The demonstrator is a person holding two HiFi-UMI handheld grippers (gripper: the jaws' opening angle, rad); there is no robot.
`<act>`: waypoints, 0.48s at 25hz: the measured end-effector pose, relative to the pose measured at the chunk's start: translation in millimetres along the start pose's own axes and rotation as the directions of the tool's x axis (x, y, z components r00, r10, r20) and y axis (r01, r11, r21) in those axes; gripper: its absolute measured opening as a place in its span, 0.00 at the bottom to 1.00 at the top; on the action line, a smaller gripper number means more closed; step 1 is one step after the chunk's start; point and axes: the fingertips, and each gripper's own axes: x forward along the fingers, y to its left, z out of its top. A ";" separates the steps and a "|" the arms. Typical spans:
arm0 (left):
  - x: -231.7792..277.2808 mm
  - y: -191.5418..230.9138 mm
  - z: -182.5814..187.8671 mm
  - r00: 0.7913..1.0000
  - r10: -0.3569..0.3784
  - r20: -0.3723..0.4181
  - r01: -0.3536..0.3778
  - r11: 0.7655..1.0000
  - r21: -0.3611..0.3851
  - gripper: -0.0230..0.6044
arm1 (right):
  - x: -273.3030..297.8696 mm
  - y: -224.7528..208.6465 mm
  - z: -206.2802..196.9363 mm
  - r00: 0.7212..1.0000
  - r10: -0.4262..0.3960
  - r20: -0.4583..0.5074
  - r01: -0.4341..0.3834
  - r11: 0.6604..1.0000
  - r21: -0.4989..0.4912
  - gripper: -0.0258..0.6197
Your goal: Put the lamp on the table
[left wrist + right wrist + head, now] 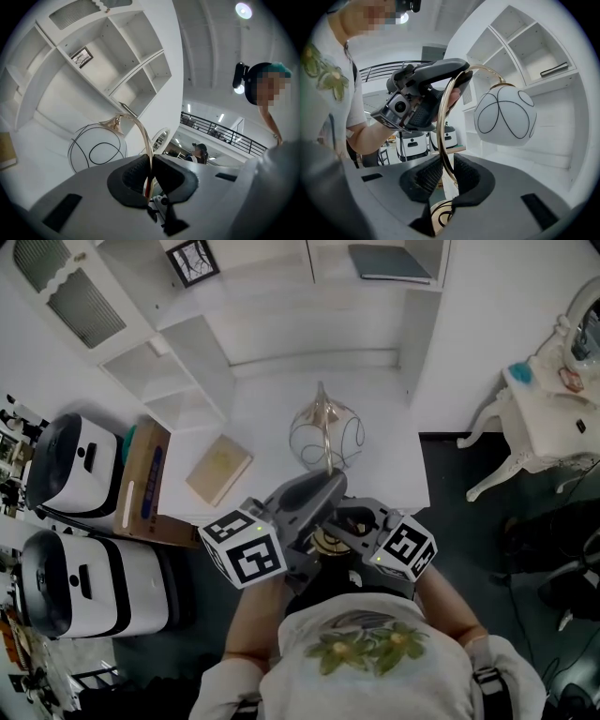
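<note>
While at table (272, 413) edge — lamp (324, 434) aloft

White built-in shelves (178, 352) hold a small framed picture (192, 261). An ornate white side table (548, 427) stands on dark floor (469, 559). A round ceiling light (243, 10) glows.

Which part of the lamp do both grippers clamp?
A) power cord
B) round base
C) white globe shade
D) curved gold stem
D: the left gripper and right gripper each pinch the curved gold stem between their pads; the globe shade hangs free.
</note>
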 end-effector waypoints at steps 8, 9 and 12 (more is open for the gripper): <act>16.8 24.2 24.7 1.000 0.005 0.006 -0.005 1.000 -0.006 0.13 | 12.8 -35.3 10.0 1.000 -0.006 0.012 0.005 1.000 0.009 0.16; 18.4 26.9 27.1 1.000 0.005 0.006 -0.005 1.000 -0.001 0.13 | 15.1 -39.3 10.9 1.000 -0.006 0.013 0.006 1.000 0.008 0.16; 22.9 34.3 33.9 1.000 0.005 0.002 -0.005 1.000 0.014 0.13 | 21.6 -50.2 13.1 1.000 -0.003 0.010 0.003 1.000 0.001 0.17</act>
